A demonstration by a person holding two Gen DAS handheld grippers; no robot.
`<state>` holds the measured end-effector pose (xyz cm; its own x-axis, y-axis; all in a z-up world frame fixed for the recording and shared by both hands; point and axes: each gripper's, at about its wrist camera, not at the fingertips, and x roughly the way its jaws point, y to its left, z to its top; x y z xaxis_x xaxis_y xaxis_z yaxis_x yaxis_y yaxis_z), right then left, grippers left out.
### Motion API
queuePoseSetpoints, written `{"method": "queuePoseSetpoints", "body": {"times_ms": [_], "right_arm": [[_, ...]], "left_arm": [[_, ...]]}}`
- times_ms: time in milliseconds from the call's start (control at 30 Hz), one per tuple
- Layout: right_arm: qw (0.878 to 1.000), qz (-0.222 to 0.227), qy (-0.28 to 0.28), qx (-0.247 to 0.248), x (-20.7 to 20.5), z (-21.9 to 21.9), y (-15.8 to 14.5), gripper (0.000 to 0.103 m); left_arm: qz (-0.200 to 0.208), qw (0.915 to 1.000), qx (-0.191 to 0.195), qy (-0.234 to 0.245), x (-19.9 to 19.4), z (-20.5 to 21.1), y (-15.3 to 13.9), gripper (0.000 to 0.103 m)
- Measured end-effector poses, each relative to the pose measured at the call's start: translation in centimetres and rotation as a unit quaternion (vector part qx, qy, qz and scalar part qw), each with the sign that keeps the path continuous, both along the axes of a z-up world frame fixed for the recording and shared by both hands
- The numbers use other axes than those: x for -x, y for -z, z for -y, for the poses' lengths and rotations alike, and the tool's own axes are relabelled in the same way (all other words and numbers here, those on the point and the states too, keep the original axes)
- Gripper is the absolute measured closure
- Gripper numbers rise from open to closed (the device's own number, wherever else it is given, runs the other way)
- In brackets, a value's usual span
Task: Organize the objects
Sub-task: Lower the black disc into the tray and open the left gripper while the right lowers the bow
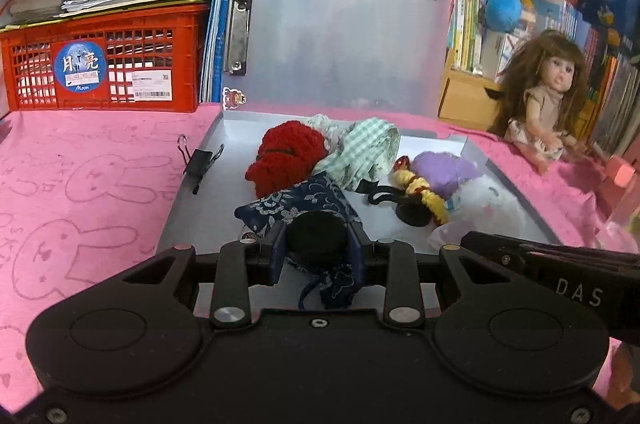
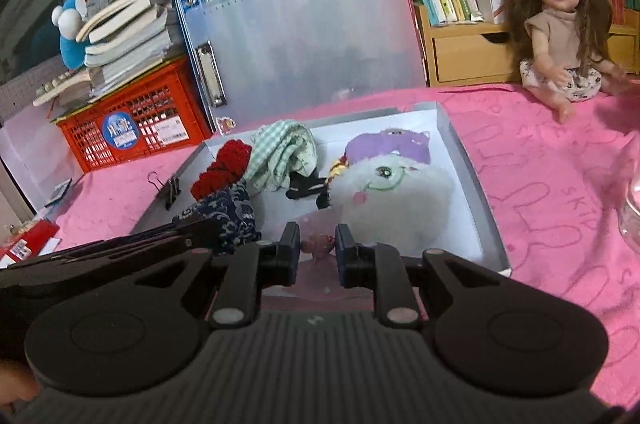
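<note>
While both grippers work over the shallow white cardboard box (image 2: pixel 460 151) on the pink bunny-print cloth (image 1: pixel 80 183), the left gripper (image 1: pixel 318 244) is clamped on a navy blue floral fabric pouch (image 1: pixel 304 201) with a black round piece between its jaws, at the box's near edge. The right gripper (image 2: pixel 318 248) stands narrowed around a small pinkish-brown item (image 2: pixel 318 244), apparently part of a translucent pink bag (image 2: pixel 320 284); contact is hard to confirm. Judged from here, the loose pouch cloth could slip or drag the red knitted piece (image 1: pixel 286 155) and green checked cloth (image 1: pixel 364 151) beside it. The two tools sit close and might collide. The white plush toy (image 2: pixel 392 191) crowds the box.
</note>
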<state>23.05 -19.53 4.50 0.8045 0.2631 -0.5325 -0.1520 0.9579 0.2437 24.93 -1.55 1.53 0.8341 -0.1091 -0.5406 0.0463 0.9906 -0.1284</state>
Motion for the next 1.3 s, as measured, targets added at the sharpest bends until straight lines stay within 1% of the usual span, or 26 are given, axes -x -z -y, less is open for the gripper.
{"method": "queuePoseSetpoints", "body": {"times_ms": [433, 567, 733, 900, 967, 1067, 1167, 1200, 1267, 1300], "right_arm": [[1.0, 0.002, 0.0, 0.03, -1.8, -0.8, 0.7, 0.081], [1.0, -0.008, -0.004, 0.015, -2.5, -1.0, 0.9, 0.081], [1.0, -0.011, -0.008, 0.021, -3.1, -1.4, 1.3, 0.081], [1.0, -0.018, -0.008, 0.015, -4.1, -1.3, 1.4, 0.081], [1.0, -0.023, -0.007, 0.012, -4.3, -1.3, 1.7, 0.081], [1.0, -0.019, -0.01, 0.01, -4.2, -1.4, 2.0, 0.081], [1.0, -0.019, -0.01, 0.008, -4.1, -1.3, 1.9, 0.08], [1.0, -0.018, -0.01, 0.005, -4.1, -1.2, 1.8, 0.076], [1.0, -0.011, -0.008, -0.001, -3.8, -1.1, 1.6, 0.073], [1.0, -0.008, -0.008, 0.0, -3.7, -1.0, 1.4, 0.062]], "left_arm": [[-0.001, 0.9996, -0.019, -0.019, -2.6, 0.3, 0.3, 0.072], [0.004, 0.9994, -0.028, -0.021, -3.0, 0.5, 0.5, 0.072], [0.01, 0.999, -0.038, -0.019, -3.6, 0.6, 0.6, 0.072], [0.005, 0.9991, -0.029, -0.032, -4.7, 0.4, 0.6, 0.072], [0.006, 0.999, -0.031, -0.031, -4.8, 0.4, 0.6, 0.072], [0.009, 0.9989, -0.038, -0.027, -4.8, 0.5, 0.7, 0.072], [0.01, 0.999, -0.034, -0.026, -4.7, 0.4, 0.6, 0.072], [0.011, 0.9992, -0.031, -0.025, -4.6, 0.3, 0.6, 0.071], [0.012, 0.9994, -0.024, -0.021, -4.4, 0.3, 0.4, 0.06], [0.014, 0.9995, -0.022, -0.018, -4.2, 0.3, 0.2, 0.058]]}}
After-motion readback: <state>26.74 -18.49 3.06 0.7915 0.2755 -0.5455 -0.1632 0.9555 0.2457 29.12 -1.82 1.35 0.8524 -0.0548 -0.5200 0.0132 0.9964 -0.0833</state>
